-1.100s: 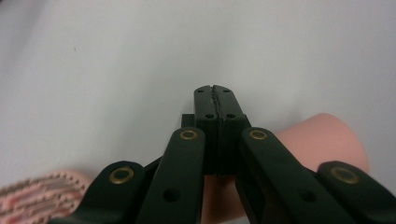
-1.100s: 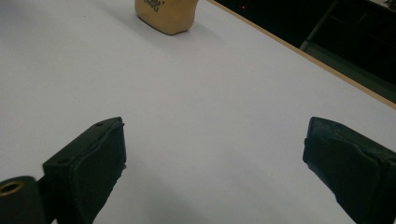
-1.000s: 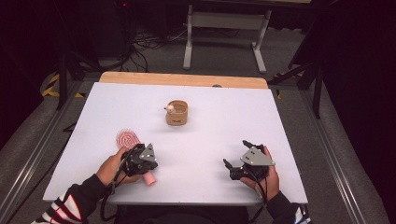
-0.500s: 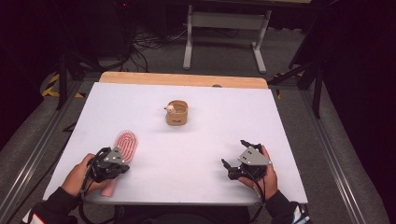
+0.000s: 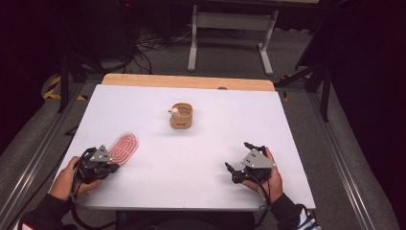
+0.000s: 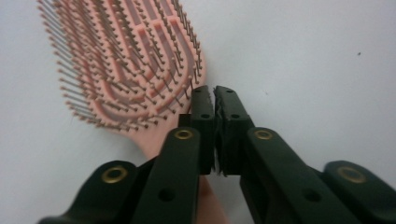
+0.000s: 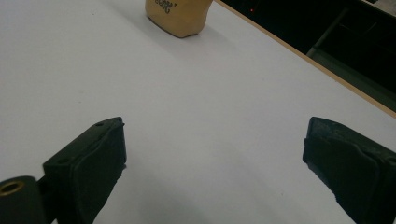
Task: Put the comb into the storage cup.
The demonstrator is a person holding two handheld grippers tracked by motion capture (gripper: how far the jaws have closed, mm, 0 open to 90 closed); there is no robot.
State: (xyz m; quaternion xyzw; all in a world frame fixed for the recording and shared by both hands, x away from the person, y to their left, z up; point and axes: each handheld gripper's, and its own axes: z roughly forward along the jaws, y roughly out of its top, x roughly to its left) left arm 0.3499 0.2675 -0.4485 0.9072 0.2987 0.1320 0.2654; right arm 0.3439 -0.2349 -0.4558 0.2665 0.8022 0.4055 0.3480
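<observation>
A pink vented hairbrush (image 5: 125, 146) lies bristles up near the table's front left; its head (image 6: 126, 70) fans out up and left in the left gripper view. My left gripper (image 5: 115, 166) sits over the brush's handle (image 6: 156, 142), which runs under the jaws. The jaws (image 6: 214, 91) stand almost together with a thin slit between the pads and nothing between them, having just eased apart a hair. My right gripper (image 5: 238, 155) rests at the front right, open (image 7: 215, 140) over bare table.
A tan cup (image 5: 182, 116) with a small pale object at its rim stands mid-table, far ahead in the right gripper view (image 7: 180, 16). The white table top (image 5: 215, 110) ends in a wooden strip (image 5: 186, 81) at the back. A metal stand and cables lie on the floor beyond.
My left hand has slid left along the front edge, and the brush's handle has swung left with it. The right hand has stayed put.
</observation>
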